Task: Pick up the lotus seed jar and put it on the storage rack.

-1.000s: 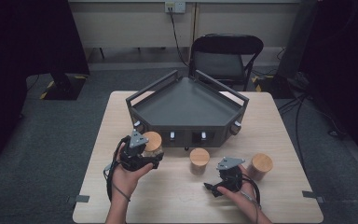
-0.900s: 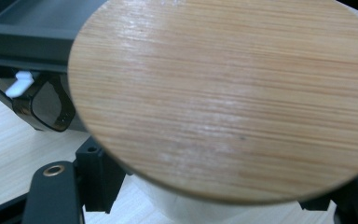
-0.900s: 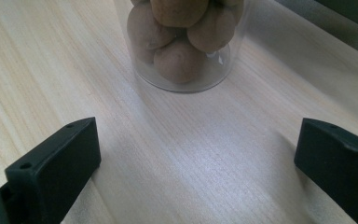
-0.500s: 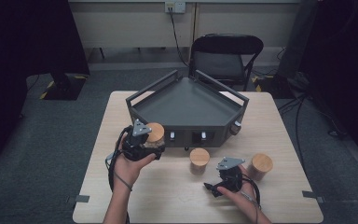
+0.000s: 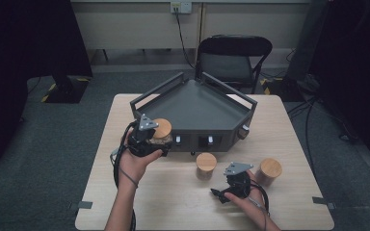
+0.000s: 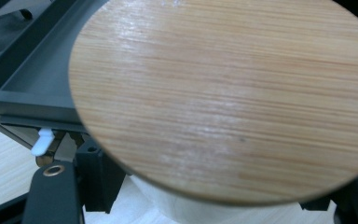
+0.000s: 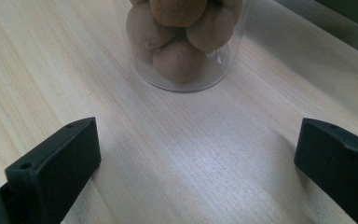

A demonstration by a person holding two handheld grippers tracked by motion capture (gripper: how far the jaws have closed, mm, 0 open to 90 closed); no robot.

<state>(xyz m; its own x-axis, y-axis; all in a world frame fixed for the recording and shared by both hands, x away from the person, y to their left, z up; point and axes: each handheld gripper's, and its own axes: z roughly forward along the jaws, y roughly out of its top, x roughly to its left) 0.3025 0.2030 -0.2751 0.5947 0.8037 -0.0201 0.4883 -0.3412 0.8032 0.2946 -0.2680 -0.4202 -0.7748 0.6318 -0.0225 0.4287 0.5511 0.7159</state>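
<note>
Lidded jar (image 5: 161, 131) clamped in left gripper (image 5: 144, 139), lifted since a second ago from tabletop to dark tray (image 5: 197, 103) edge, apparently for placing; right gripper (image 5: 236, 180) resting wide open, empty.

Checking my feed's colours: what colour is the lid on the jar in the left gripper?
Light bamboo-wood tan lid, with fine grain; clearest in the left gripper view.
</note>
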